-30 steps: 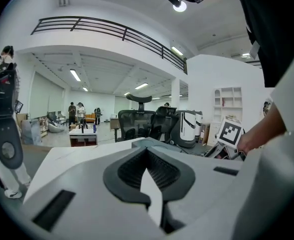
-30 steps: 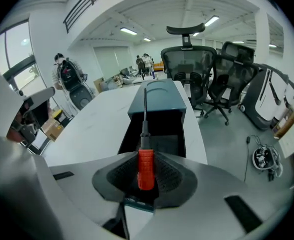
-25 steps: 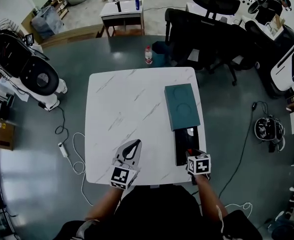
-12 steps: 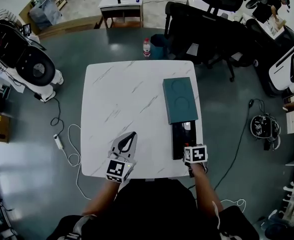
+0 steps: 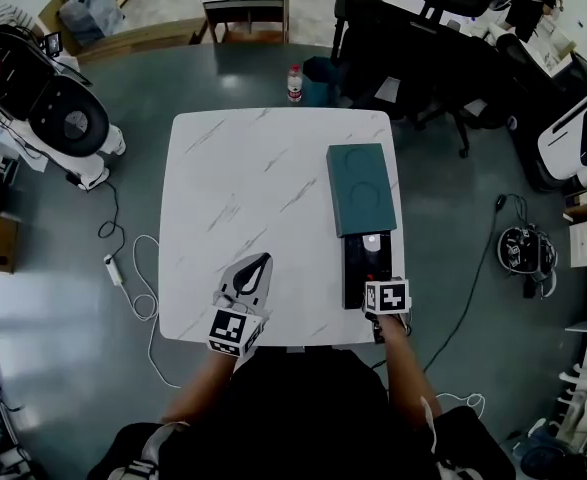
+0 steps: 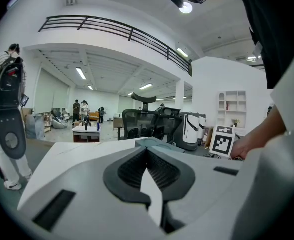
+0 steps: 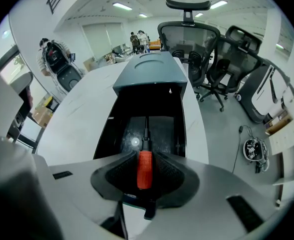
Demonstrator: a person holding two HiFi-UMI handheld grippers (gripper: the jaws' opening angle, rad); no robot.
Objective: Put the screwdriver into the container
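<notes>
A screwdriver with a red handle and a dark shaft lies between the jaws of my right gripper, pointing into the open black container. Those jaws are opening, and a thin gap shows on each side of the handle. The container's teal lid is slid back over its far end. In the head view the right gripper hangs over the near end of the container, by the table's right edge. My left gripper rests shut and empty on the white table, left of the container.
Black office chairs stand beyond the table's far right corner. A bottle stands on the floor behind the table. A white machine and a cable are on the floor at the left. The container lies close to the table's right edge.
The right gripper has stayed over the container's near end, shifting only slightly. The left gripper has kept its place on the table. The head camera has shifted a little.
</notes>
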